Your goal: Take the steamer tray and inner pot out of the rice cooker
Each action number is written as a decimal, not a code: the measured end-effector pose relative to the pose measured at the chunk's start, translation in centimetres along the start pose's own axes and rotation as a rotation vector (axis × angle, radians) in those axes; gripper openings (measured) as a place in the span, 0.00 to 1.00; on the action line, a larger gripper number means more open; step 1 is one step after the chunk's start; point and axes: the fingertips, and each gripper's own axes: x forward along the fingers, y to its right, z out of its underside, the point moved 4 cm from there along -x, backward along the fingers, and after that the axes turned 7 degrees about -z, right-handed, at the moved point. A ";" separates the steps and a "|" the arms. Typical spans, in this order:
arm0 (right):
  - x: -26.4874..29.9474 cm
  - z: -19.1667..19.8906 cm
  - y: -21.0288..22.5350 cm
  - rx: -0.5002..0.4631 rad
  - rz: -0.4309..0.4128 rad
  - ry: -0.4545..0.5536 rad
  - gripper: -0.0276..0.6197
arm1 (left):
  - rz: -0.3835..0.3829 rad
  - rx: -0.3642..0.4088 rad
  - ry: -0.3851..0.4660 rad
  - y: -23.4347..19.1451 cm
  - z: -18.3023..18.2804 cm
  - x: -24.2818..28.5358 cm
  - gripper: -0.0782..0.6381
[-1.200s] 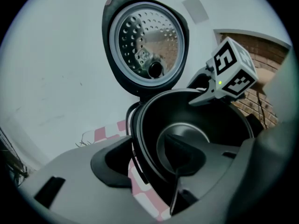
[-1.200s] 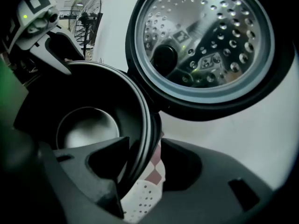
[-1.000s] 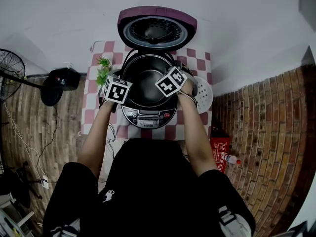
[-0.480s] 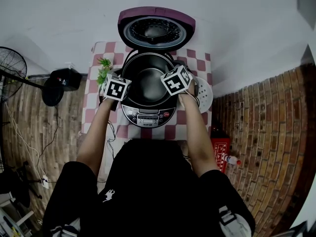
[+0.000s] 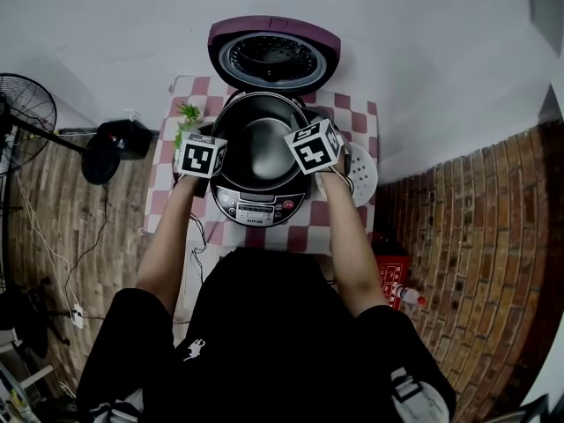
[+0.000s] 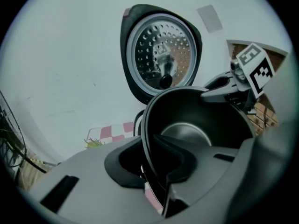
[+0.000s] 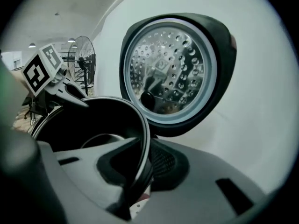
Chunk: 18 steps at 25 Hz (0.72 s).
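Rice cooker [image 5: 256, 208]: on checked tabletop [image 5: 352, 113], lid [image 5: 273, 55] tipped back open.
Steamer tray [image 5: 365, 173]: pale, perforated; already out, flat on the tabletop just right of the cooker.
Inner pot [image 5: 264, 148]: dark, empty, in the cooker's well.
Left gripper [image 6: 150, 169]: just closed down, clamped on the pot's left rim.
Right gripper [image 7: 140, 171]: likewise just closed, pinching the right rim.
Step in hand: inner-pot removal, by judgement.
Next move: level lift clear of the cooker, both sides together, then set-down on the tabletop.
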 end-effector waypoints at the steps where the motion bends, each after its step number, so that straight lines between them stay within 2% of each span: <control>1: -0.3 -0.2 -0.1 -0.004 -0.006 0.012 0.13 | 0.001 -0.024 0.010 0.0 -0.1 -0.5 0.18; 5: -1.0 0.3 0.2 0.019 -0.042 0.029 0.14 | -0.010 -0.112 0.088 0.4 -1.4 -2.6 0.13; 8: -1.7 0.9 0.3 0.079 -0.075 0.065 0.12 | -0.053 -0.082 0.121 1.1 -2.1 -3.8 0.13; 11: -2.7 0.3 0.9 0.129 -0.088 0.134 0.10 | -0.079 -0.091 0.152 1.5 -2.8 -5.1 0.13; 18: -6.4 -2.6 1.6 0.099 -0.112 0.289 0.08 | -0.183 -0.079 0.256 1.9 -5.7 -9.7 0.13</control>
